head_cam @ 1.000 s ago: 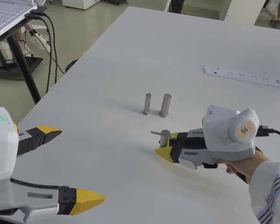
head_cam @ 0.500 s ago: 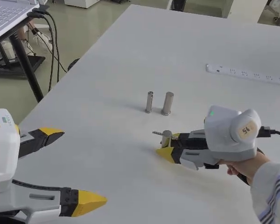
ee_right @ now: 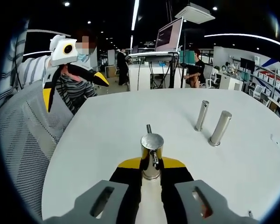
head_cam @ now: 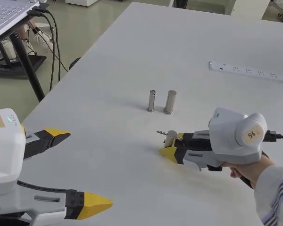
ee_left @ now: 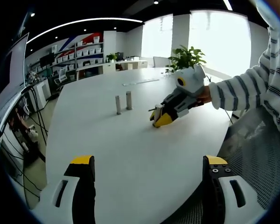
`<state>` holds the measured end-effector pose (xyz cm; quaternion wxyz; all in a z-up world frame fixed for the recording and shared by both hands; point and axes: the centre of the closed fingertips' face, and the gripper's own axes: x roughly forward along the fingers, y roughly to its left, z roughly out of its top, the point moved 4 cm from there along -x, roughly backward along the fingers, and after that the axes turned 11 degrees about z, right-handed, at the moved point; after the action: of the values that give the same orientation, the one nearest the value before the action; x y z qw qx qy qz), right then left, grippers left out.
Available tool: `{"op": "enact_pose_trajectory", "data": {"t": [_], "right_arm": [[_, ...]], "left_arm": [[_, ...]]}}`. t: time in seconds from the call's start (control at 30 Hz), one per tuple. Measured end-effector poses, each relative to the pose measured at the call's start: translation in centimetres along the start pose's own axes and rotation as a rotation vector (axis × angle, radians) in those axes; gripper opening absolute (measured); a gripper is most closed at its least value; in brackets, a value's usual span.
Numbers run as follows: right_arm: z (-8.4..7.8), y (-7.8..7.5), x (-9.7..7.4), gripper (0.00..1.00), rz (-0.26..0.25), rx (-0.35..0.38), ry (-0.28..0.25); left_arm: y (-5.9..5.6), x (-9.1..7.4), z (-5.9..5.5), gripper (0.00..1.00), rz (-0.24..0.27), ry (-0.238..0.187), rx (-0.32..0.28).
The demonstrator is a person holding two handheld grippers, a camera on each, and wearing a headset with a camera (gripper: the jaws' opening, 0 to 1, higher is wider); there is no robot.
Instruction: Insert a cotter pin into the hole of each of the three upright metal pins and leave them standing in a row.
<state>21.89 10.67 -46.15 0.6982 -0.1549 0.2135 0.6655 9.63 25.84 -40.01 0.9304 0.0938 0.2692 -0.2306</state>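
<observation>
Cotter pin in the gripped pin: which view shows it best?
Right gripper view: the cotter pin sits close, crossing the metal pin held in the right tool. Head view shows it small; left gripper view, barely.

Open white surface (head_cam: 99, 94) lies at left and lower centre; two upright steel pins (head_cam: 170, 102) at centre and a white power strip (head_cam: 250, 73) upper right block passage.

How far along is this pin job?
Done: a cotter pin pokes through the metal pin clamped in the right hand-held gripper. Remaining: the thinner pin and thicker pin beyond look bare, and the clamped one isn't in their row. The left hand-held gripper is open.
</observation>
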Motion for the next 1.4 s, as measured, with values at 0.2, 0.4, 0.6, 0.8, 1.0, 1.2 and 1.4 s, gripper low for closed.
{"op": "enact_pose_trajectory", "data": {"t": [0.2, 0.4, 0.6, 0.8, 1.0, 1.2, 1.4], "right_arm": [[1.2, 0.9, -1.2, 0.33, 0.005, -0.004, -0.038], [0.7, 1.5, -3.5, 0.48, -0.04, 0.017, -0.018], [1.2, 3.0, -7.1, 0.53, -0.091, 0.087, -0.051], [2.5, 3.9, -10.8, 0.58, -0.205, 0.103, -0.118], [1.5, 5.2, -12.3, 0.8, -0.215, 0.147, -0.091], [0.8, 6.4, -12.9, 0.88, -0.241, 0.217, -0.096], [0.5, 7.0, -13.5, 0.98, -0.29, 0.251, -0.106]], "left_arm": [[-0.3, 0.1, 0.3, 0.95, -0.012, -0.005, 0.008], [-0.6, 0.3, 0.1, 0.83, -0.033, 0.044, 0.031], [-1.3, 0.7, 0.5, 0.88, -0.065, 0.019, 0.032], [-1.8, 1.2, 0.5, 0.93, -0.082, 0.023, 0.045], [-2.0, 1.4, 0.2, 0.93, -0.101, 0.023, 0.048], [-2.2, 1.2, 0.1, 0.92, -0.109, 0.014, 0.046], [-2.4, 1.3, -0.1, 0.92, -0.123, 0.023, 0.048]]}}
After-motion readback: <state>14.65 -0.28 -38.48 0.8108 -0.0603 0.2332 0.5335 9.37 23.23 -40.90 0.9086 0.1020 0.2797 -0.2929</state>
